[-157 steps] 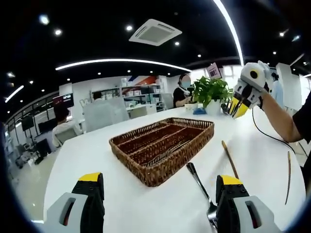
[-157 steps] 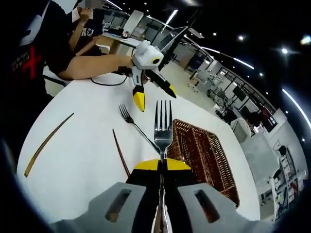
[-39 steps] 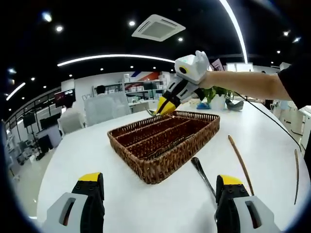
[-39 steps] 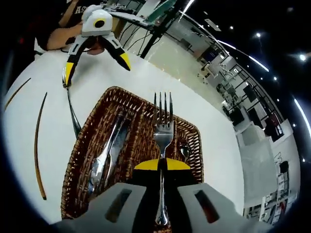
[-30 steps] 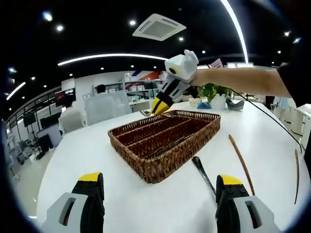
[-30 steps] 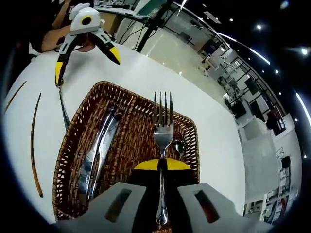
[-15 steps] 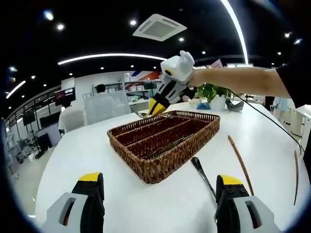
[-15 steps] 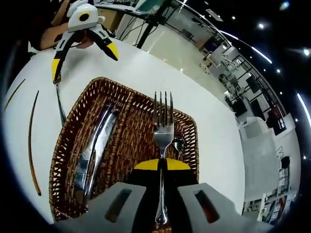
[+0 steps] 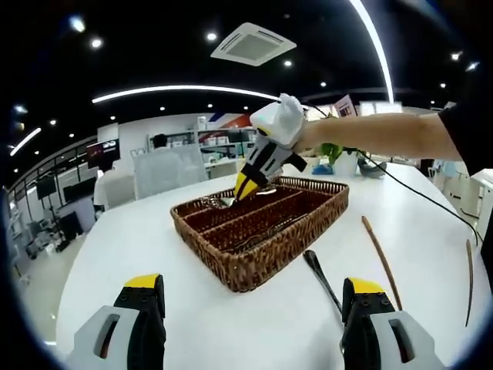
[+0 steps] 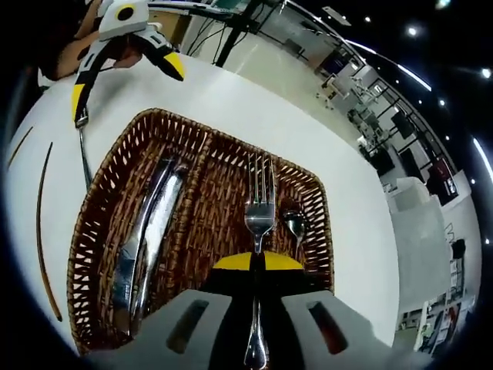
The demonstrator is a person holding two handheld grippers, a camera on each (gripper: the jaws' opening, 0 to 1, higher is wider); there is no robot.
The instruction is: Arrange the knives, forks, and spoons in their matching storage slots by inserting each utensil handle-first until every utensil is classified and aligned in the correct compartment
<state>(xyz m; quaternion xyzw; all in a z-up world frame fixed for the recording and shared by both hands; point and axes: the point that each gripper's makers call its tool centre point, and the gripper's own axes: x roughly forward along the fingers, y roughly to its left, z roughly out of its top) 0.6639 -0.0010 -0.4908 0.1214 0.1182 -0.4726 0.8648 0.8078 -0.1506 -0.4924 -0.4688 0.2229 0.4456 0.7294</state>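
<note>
Right now a fork [image 10: 259, 202] is pinched by its neck in the right gripper [image 10: 253, 262] and held over the middle slot of the wicker tray [image 10: 146, 135], while the left gripper [image 9: 248, 287] is kept spread wide and empty, near the tray's near end. Two knives [image 10: 144, 239] can be seen in the left slot and a spoon [image 10: 295, 225] in the right one. If the fork is let go while tilted, it could be caught on a divider or dropped into the spoon slot.
</note>
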